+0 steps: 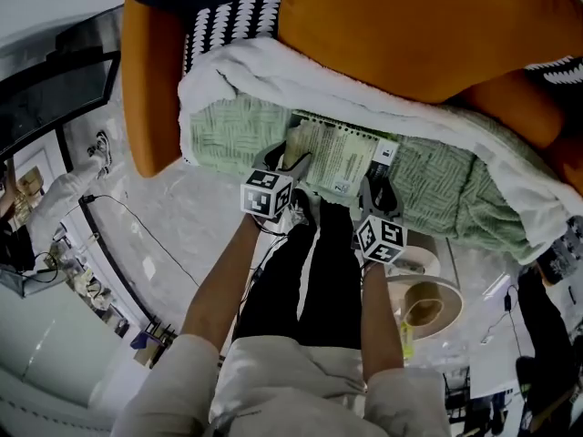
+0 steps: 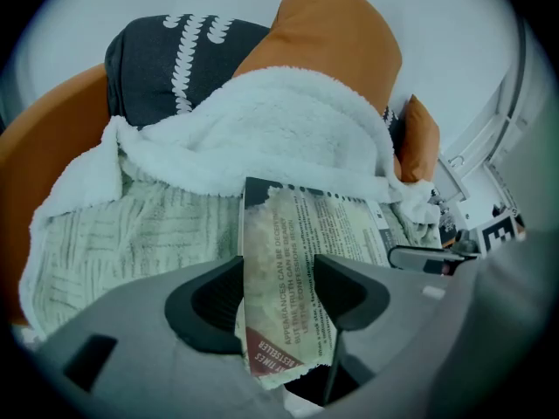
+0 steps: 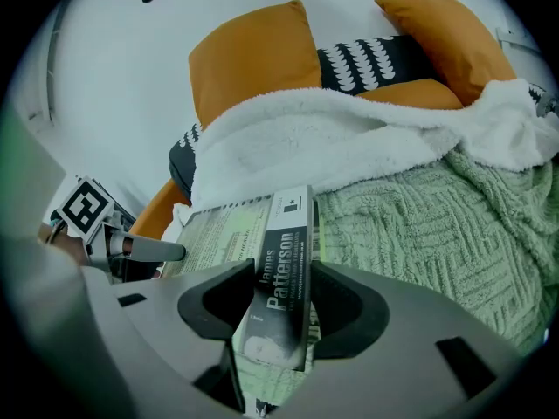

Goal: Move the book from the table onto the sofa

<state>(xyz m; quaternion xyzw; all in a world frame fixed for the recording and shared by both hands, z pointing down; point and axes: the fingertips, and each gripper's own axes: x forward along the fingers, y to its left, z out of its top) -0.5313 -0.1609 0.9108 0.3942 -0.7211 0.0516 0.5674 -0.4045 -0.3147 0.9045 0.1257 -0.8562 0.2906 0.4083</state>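
Observation:
A paperback book (image 1: 339,157) lies back cover up on the green knitted blanket (image 1: 228,135) that covers the orange sofa (image 1: 410,25). My left gripper (image 1: 282,167) is shut on the book's left edge, where the torn cover (image 2: 284,278) sits between the jaws. My right gripper (image 1: 372,197) is shut on the dark spine (image 3: 284,278) at the book's right side. In the left gripper view my right gripper (image 2: 437,256) shows past the book (image 2: 332,221). The right gripper view has my left gripper (image 3: 140,250) at the left of the book (image 3: 227,230).
A white fleece throw (image 1: 301,71) lies behind the book against orange cushions (image 3: 253,55) and a dark patterned cushion (image 3: 376,59). A small round table (image 1: 437,285) with a tape roll (image 1: 421,303) stands to my right. The person's legs (image 1: 310,271) stand on the pale floor.

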